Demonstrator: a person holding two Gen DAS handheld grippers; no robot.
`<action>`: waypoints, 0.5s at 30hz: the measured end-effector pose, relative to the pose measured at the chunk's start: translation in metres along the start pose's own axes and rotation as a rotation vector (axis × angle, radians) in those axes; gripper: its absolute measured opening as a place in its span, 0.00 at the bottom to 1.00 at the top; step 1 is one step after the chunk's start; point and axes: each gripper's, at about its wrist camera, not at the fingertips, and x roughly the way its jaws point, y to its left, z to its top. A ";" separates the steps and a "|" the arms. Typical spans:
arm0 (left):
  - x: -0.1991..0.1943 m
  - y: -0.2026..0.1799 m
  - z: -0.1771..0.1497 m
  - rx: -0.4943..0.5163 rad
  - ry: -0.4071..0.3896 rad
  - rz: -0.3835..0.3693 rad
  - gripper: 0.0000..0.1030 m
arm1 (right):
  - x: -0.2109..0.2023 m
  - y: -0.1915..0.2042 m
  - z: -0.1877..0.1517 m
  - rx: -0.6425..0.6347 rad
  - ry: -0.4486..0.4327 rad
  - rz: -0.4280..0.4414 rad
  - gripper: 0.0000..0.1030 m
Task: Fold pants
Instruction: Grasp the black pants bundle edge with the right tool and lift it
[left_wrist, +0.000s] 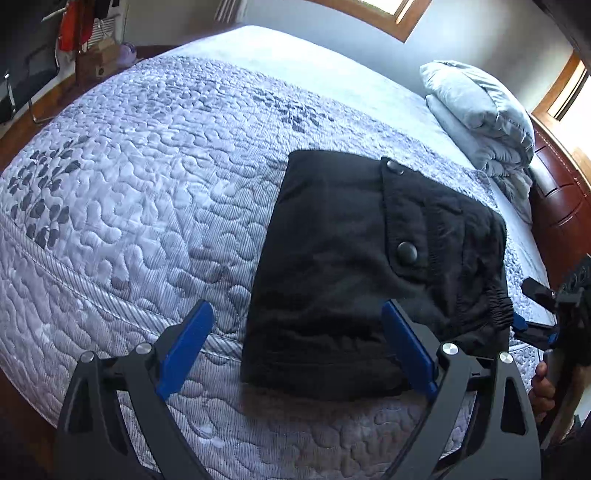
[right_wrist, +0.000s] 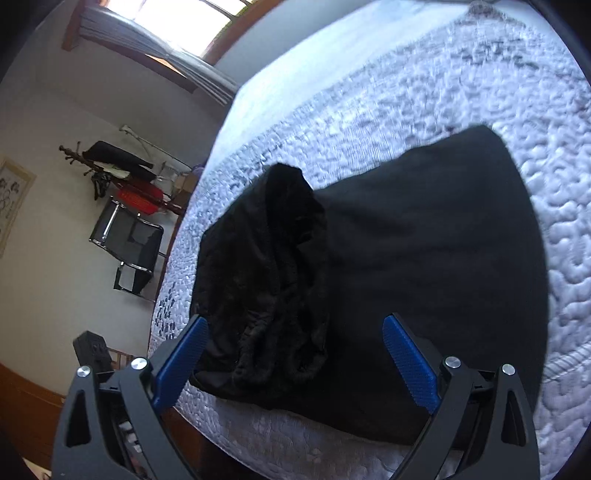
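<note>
The black pants (left_wrist: 343, 236) lie folded into a compact rectangle on the quilted pale bedspread (left_wrist: 147, 177), a snap-button pocket flap facing up. My left gripper (left_wrist: 297, 345) is open just short of the bundle's near edge, with one blue pad over the quilt, the other over the cloth and nothing gripped. At the right edge of this view a hand holds my right gripper (left_wrist: 543, 302) beside the elastic waistband. In the right wrist view the pants (right_wrist: 424, 240) fill the centre, their waistband bunched at the left. The right gripper (right_wrist: 295, 356) is open above their near edge and holds nothing.
A folded grey duvet or pillow (left_wrist: 480, 118) lies at the head of the bed against a dark wooden headboard (left_wrist: 561, 199). Beyond the bed's far side are a metal-framed chair (right_wrist: 129, 247) and a coat rack (right_wrist: 110, 166). The bed edge runs close below both grippers.
</note>
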 end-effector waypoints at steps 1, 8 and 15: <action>0.002 -0.001 0.002 0.006 0.003 0.006 0.90 | 0.005 -0.001 0.001 0.006 0.007 -0.004 0.94; 0.015 -0.008 0.001 0.053 0.032 0.007 0.90 | 0.025 0.003 0.003 -0.055 0.025 -0.052 0.95; 0.020 -0.009 0.004 0.072 0.042 0.007 0.92 | 0.044 0.017 0.003 -0.117 0.050 -0.024 0.64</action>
